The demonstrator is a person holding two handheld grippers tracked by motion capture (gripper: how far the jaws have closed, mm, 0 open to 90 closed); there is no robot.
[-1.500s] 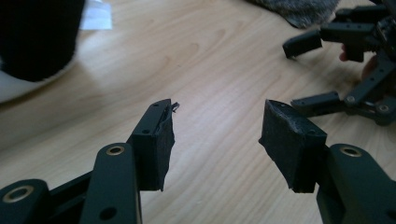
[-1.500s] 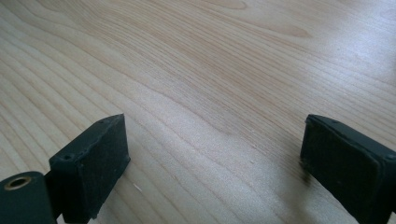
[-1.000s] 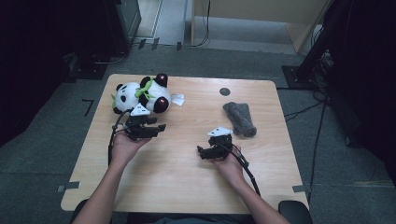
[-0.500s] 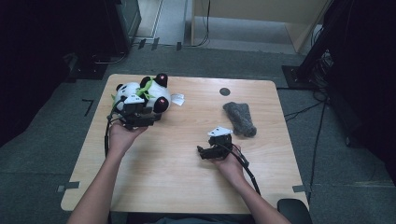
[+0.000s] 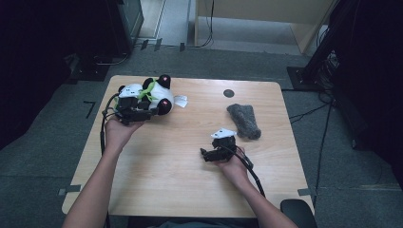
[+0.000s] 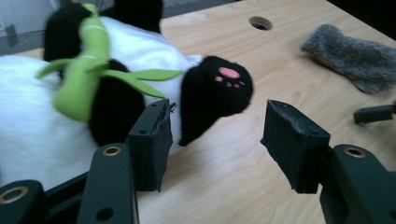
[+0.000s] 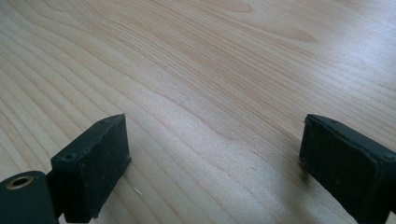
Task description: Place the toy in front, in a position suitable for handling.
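A black-and-white panda plush (image 5: 142, 93) with a green bamboo sprig (image 6: 84, 79) lies at the table's far left. My left gripper (image 5: 147, 113) sits against its near side, held in the person's left hand. In the left gripper view the left gripper (image 6: 219, 140) has its jaws apart and just opening. The panda's black foot with a pink paw print (image 6: 219, 86) lies just ahead of them, with no pad pressing on it. My right gripper (image 5: 206, 154) rests mid-table in the right hand. In the right gripper view the right gripper (image 7: 212, 163) is open over bare wood.
A grey furry piece (image 5: 243, 121) lies right of centre, also seen as grey fur (image 6: 350, 56) in the left gripper view. A round hole (image 5: 228, 93) marks the wooden table (image 5: 166, 180) near its far edge. A white tag (image 5: 180, 100) sticks out beside the panda.
The left hand has carried its gripper away from the person and slightly left, up against the panda. The right hand and its gripper have stayed put.
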